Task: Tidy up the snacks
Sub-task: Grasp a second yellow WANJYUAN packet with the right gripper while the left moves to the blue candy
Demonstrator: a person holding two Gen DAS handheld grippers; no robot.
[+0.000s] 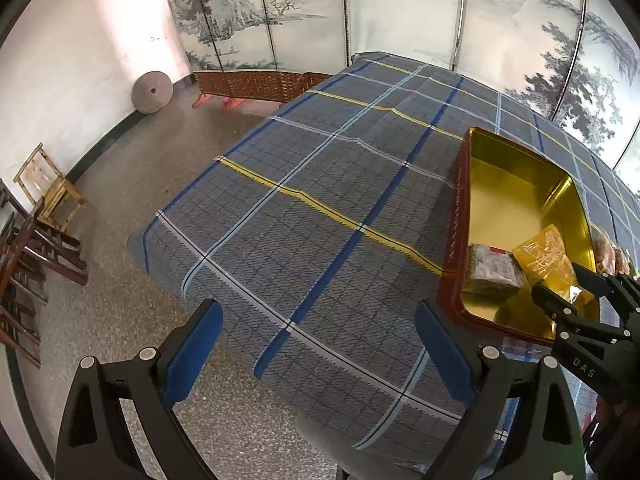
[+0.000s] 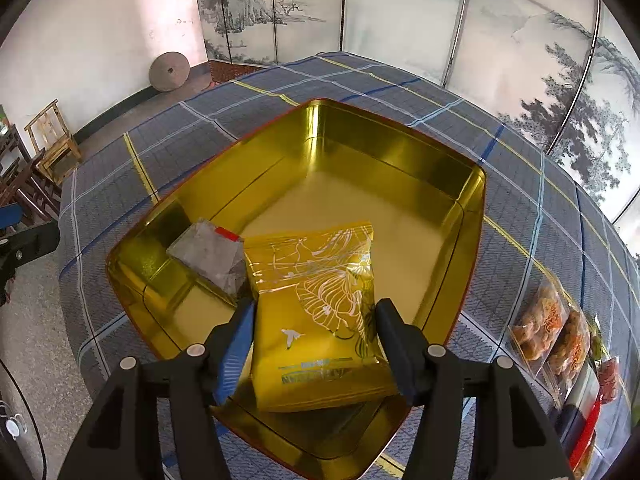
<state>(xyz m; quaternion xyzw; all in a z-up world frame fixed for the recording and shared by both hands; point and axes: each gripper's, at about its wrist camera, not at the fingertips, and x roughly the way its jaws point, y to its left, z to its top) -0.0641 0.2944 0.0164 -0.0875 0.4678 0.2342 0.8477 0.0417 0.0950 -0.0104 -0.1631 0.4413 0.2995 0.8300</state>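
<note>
A gold-lined tin [image 2: 400, 152] with red outer walls [image 1: 452, 240] stands open on the checked tablecloth [image 1: 320, 184]. A grey snack packet [image 2: 212, 256] lies in its near left corner. My right gripper [image 2: 316, 308] is shut on a yellow snack packet [image 2: 312, 272] printed with a leaf outline and holds it tilted over the tin's near end, a shadow beneath it. In the left wrist view that packet [image 1: 546, 252] and the right gripper [image 1: 560, 288] appear at the far right. My left gripper [image 1: 318, 312] stands open with nothing in it, above the cloth to the left of the tin.
Several clear packs of orange fried snacks [image 2: 548, 328] lie in a row on the cloth to the right of the tin. The table's left edge drops to a speckled floor [image 1: 132, 184]. Wooden chairs [image 1: 52, 184] line the left wall; a painted folding screen [image 1: 400, 12] stands behind.
</note>
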